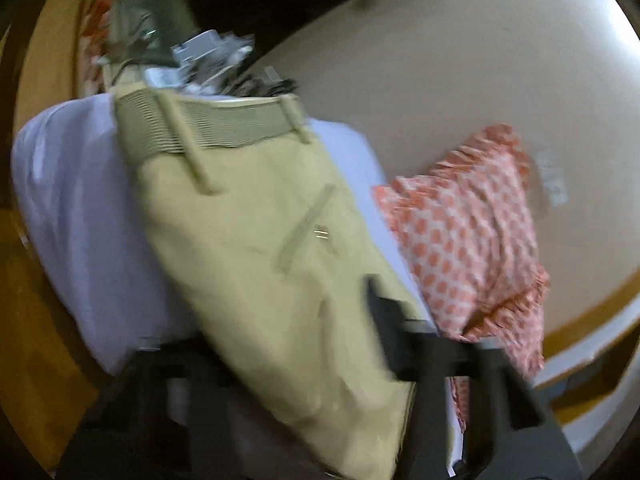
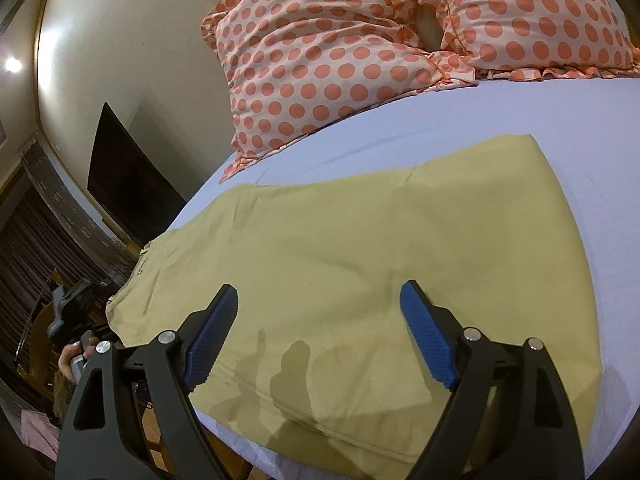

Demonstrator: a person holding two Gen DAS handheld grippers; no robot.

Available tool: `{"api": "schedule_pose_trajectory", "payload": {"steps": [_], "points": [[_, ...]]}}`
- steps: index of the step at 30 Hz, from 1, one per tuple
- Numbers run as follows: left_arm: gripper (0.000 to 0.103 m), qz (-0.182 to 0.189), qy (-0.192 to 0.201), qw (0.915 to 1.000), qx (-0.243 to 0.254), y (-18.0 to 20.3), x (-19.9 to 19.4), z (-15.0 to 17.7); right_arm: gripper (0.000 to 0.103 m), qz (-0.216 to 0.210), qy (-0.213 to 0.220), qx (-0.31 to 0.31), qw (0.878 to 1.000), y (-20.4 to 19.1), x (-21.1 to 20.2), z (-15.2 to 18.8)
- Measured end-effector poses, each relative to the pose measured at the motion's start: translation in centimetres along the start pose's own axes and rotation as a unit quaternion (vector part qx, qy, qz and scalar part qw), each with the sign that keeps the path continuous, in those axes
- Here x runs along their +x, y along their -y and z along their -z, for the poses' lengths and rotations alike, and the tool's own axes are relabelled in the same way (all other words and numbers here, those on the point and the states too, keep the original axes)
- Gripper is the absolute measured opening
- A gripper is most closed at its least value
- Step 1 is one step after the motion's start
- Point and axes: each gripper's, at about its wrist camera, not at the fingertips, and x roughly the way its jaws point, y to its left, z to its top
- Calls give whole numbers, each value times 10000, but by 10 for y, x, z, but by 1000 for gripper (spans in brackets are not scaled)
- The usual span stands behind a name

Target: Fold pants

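Note:
Khaki pants (image 2: 360,256) lie folded flat on a pale lilac bed sheet (image 2: 520,128). My right gripper (image 2: 320,320) is open just above the pants, its blue pads (image 2: 424,332) wide apart and empty. In the blurred left wrist view the pants (image 1: 260,248) show their ribbed waistband (image 1: 208,128) at the far end, and the cloth runs down between the black fingers (image 1: 400,344) of my left gripper (image 1: 304,368). Whether the left jaws are closed on the cloth is hidden by blur and fabric. The right gripper also shows in the left wrist view (image 1: 208,60), beyond the waistband.
Two orange polka-dot pillows (image 2: 328,60) lie at the head of the bed; one shows in the left wrist view (image 1: 472,240). A beige wall (image 2: 132,40) and a dark panel (image 2: 128,184) stand left of the bed. The bed edge runs along the lower left.

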Motion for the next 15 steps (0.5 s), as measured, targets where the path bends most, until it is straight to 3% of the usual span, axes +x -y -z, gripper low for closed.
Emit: {"api": "schedule_pose_trajectory", "payload": {"steps": [2,4,7,11,12,13,15], "points": [[14,-307,-98,9994,136,5,3,-4,85,-27,15,12,10000,2,-2,-1],[13,-853,-35,9926,867,34,3,-1,85,-35,56,53,10000,6,-7,-2],[13,-1262,205,9654,2273,108,1,12,85,6,240,162,9996,17,-20,-6],[15,-883,337,9088,4065,223,7,67,85,267,782,505,9953,45,-54,-14],[17,-678,316,8900,4497,248,9,90,85,342,912,594,9935,53,-62,-15],[18,-342,200,8629,5038,275,13,125,85,428,1040,680,9913,60,-71,-16],[20,184,-147,8203,5715,302,23,183,85,645,1309,861,9855,76,-91,-17]]}}
